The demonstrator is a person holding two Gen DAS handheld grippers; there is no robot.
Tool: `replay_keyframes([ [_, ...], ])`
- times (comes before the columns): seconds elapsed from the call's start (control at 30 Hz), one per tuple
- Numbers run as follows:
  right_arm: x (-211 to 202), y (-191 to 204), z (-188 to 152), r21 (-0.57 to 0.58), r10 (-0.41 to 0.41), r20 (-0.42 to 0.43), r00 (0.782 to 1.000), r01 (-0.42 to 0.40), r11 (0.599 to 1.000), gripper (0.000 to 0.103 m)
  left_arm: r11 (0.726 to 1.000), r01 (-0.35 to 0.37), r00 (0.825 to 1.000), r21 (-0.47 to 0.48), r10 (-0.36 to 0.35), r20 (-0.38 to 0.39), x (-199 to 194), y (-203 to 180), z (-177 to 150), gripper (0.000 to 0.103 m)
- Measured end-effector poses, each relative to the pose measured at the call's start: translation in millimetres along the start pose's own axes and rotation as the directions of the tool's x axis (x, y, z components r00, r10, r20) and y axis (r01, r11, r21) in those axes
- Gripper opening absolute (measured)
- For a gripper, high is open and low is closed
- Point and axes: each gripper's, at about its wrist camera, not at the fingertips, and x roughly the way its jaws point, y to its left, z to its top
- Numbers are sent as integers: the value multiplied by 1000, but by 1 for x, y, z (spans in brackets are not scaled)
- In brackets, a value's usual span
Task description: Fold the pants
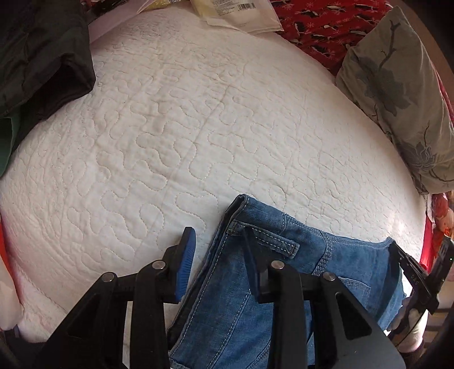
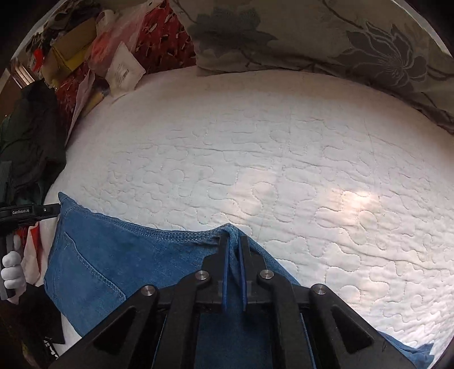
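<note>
Blue denim pants [image 1: 255, 272] lie on a white quilted bed [image 1: 198, 127], waistband end toward the bed's middle. My left gripper [image 1: 218, 252] is open, its jaws wide apart around the waistband corner, one blue pad [image 1: 185, 264] beside the denim on the left. My right gripper [image 2: 234, 249] is shut on the other waistband edge of the pants [image 2: 113, 261], with bunched denim pinched between its fingers. The right gripper also shows in the left wrist view [image 1: 417, 272] at the far right. The left gripper shows at the left edge of the right wrist view [image 2: 28, 213].
A dark green garment [image 1: 42, 51] lies at the bed's far left. A grey floral pillow [image 1: 397, 93] lies at the right, over a red patterned cloth [image 1: 326, 25]. Plastic bags and packets [image 1: 241, 11] sit at the far edge. Clutter [image 2: 85, 42] lies beyond the bed.
</note>
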Motion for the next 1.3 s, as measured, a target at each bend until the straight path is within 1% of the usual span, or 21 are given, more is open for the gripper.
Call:
replay_keyframes([
  [0.03, 0, -2, -1, 16, 14, 5, 1000, -14, 1000, 6, 999, 33, 999, -14, -33, 7, -4, 4, 0, 30],
  [0.1, -1, -6, -2, 31, 35, 13, 999, -36, 999, 6, 995, 94, 996, -29, -94, 6, -9, 9, 1, 36],
  [0.17, -2, -4, -2, 28, 33, 17, 999, -34, 999, 6, 994, 101, 995, -31, -102, -23, -4, 5, 1, 40],
  [0.23, -3, -2, -2, 21, 25, 19, 1000, -25, 999, 6, 995, 103, 992, -1, -103, -69, 7, -4, -1, 40],
  [0.27, -3, -2, -1, 20, 23, 20, 1000, -23, 1000, 6, 997, 79, 994, 15, -78, -78, 11, -10, -3, 40],
  [0.3, -4, -2, -1, 23, 26, 24, 999, -26, 999, 6, 998, 54, 997, 28, -52, -63, 13, -16, -3, 40],
  [0.37, -8, -3, 1, 40, 34, 37, 999, -36, 999, 6, 998, 47, 998, 37, -46, -30, 8, -25, -4, 39],
  [0.43, -16, -8, 4, 65, 48, 78, 996, -53, 996, 6, 997, 71, 997, 16, -71, 9, 2, -30, 2, 27],
  [0.5, -12, -14, 7, 102, 33, 75, 997, -41, 994, 6, 1000, -9, 1000, 23, 8, 28, 6, -38, 8, 25],
  [0.57, -6, -18, 7, 122, 14, 46, 999, -20, 992, 6, 997, -70, 998, 33, 70, 1, 15, -45, 9, 25],
  [0.6, -10, -20, 6, 137, 20, 60, 998, -28, 990, 8, 995, -88, 996, 38, 88, 5, 12, -46, 7, 26],
  [0.63, -17, -24, 4, 160, 54, 84, 995, -66, 985, 11, 994, -98, 995, 40, 98, 16, 8, -47, 4, 25],
  [0.77, -62, -50, -22, 241, 146, 178, 973, -187, 952, 11, 993, -116, 991, 27, 114, 70, -22, -43, -10, 25],
  [0.83, -89, -73, -47, 275, 131, 210, 969, -188, 943, 11, 993, -109, 989, 42, 104, 106, -39, -43, -20, 25],
  [0.9, -115, -104, -75, 323, 91, 236, 968, -166, 932, 13, 993, -90, 991, 83, 80, 112, -49, -52, -28, 26],
  [0.97, -139, -139, -107, 376, 14, 246, 969, -109, 920, 18, 989, -59, 995, 137, 46, 92, -51, -75, -34, 26],
  [1.0, -148, -157, -123, 405, -18, 246, 969, -86, 910, 24, 985, -39, 997, 166, 26, 77, -49, -92, -38, 26],
  [1.07, -159, -188, -152, 476, -58, 228, 972, -59, 878, 29, 975, -4, 999, 222, -6, 41, -42, -131, -48, 30],
  [1.1, -161, -200, -163, 505, -65, 223, 973, -58, 861, 29, 969, 18, 1000, 245, -23, 20, -37, -151, -55, 35],
  [1.17, -160, -218, -184, 546, -53, 222, 974, -79, 834, 29, 956, 69, 998, 284, -63, -31, -27, -192, -70, 39],
  [1.3, -146, -228, -198, 572, -21, 213, 977, -107, 813, 31, 945, 141, 983, 296, -97, -158, 9, -264, -90, 39],
])
